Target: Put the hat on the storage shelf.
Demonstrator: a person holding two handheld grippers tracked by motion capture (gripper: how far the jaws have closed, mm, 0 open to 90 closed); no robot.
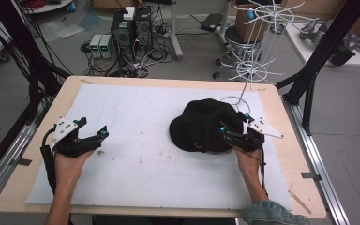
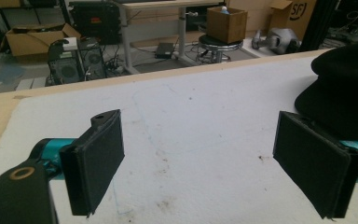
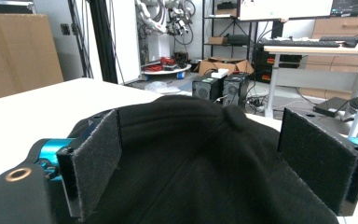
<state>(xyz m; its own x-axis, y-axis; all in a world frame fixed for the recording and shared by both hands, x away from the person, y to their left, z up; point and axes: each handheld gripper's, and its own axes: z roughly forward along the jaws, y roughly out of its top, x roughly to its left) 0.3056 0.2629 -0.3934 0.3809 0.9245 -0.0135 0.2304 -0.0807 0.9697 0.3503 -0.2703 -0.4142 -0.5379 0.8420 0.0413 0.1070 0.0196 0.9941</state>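
the surface [image 1: 272, 154] carries a white sheet [image 1: 136, 140]; on it, toward three o'clock, lies a black hat [image 1: 201, 124]. it looks soft, light and floppy, best pinched at the brim. the right tongs [image 1: 236, 126] sit spread at its three o'clock edge, jaws either side of the fabric. the left tongs [image 1: 91, 127] rest spread at nine o'clock, well apart.

The left tool [image 1: 90, 131] rests low at the near left, jaws spread wide, gripped by the left hand [image 1: 68, 161]. The right tool [image 1: 235, 125] is gaping too, the right hand [image 1: 247, 159] behind it.
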